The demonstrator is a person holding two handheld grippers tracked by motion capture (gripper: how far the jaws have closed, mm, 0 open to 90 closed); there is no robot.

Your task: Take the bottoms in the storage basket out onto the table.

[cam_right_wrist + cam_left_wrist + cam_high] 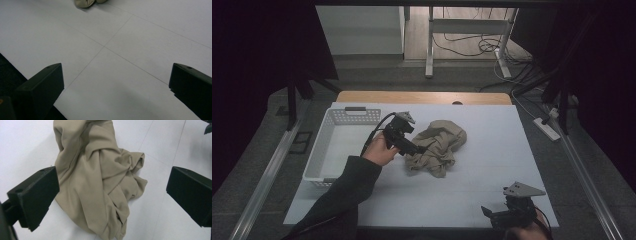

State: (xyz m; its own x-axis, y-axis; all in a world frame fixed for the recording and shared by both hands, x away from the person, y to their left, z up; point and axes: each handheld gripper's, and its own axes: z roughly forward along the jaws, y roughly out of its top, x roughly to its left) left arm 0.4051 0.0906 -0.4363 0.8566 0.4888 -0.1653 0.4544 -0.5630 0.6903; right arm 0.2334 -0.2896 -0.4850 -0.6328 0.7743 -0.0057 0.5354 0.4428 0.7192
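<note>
A crumpled beige cloth (439, 146) lies in a heap near the middle of the white table (492, 165). My left gripper (416, 148) hovers at the cloth's left edge, held by a hand in a dark sleeve. In the left gripper view its jaws stand wide apart, one on each side of the cloth (100, 182), with nothing pinched between them. My right gripper (492, 215) rests low at the table's front right, well away from the cloth. Its jaws are spread over bare table, and a corner of the cloth (86, 3) peeks in at the top.
A white perforated basket (334, 145) stands on the table's left side, just behind my left hand. Beyond the table's far wooden edge (422, 97) are desk legs and cables on the floor. A black strip (15, 75) marks the table's front edge.
</note>
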